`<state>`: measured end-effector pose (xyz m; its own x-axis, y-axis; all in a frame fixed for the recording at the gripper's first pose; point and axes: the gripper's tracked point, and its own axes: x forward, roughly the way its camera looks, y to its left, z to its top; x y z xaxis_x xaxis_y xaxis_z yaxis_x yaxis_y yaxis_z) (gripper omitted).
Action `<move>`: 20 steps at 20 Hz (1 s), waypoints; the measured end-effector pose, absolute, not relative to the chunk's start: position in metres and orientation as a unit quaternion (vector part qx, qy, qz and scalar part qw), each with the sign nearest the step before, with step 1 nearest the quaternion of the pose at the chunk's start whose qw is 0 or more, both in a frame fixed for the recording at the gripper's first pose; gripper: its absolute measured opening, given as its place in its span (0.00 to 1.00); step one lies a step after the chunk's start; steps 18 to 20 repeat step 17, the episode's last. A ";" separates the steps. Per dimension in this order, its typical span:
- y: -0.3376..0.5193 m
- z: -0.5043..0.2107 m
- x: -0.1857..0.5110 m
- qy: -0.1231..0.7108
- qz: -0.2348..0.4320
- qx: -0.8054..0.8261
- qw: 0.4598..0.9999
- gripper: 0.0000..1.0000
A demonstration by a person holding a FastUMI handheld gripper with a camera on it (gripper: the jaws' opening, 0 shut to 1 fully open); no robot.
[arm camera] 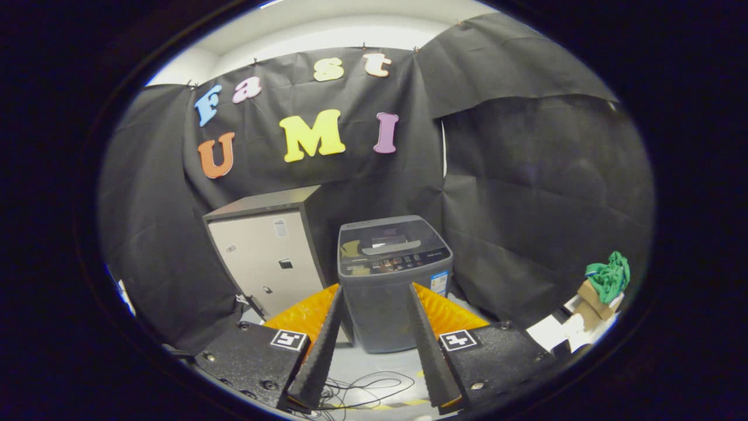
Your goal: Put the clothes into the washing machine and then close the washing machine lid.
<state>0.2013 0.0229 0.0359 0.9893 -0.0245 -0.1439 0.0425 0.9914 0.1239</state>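
tool [374, 298] spread, empty, washing machine [392, 275] beyond, lid [390, 241] shut

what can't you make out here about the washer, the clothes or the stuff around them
- Washing machine: its lid is down and dark, so the drum stays hidden; panel markings are too small to tell.
- Green clothes: bunched on a cardboard box, so the number of pieces is unclear.
- Cabinet: door stickers are too small.
- Gripper: open, holding nothing; its fingers cover the washer's lower corners.
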 end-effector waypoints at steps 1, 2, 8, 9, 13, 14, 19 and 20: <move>0.023 0.037 0.190 0.068 -0.019 0.058 0.996 0.69; 0.023 0.034 0.178 0.070 -0.023 0.049 0.996 0.69; 0.029 0.032 0.135 0.062 -0.028 0.059 0.996 0.69; 0.030 0.030 0.132 0.064 -0.030 0.052 0.996 0.70; 0.029 0.033 0.122 0.056 -0.033 0.034 0.997 0.70; 0.032 0.035 0.120 0.054 -0.032 0.030 0.998 0.70; 0.035 0.042 0.121 0.046 -0.031 0.009 0.998 0.71; 0.035 0.042 0.121 0.046 -0.031 0.009 0.998 0.71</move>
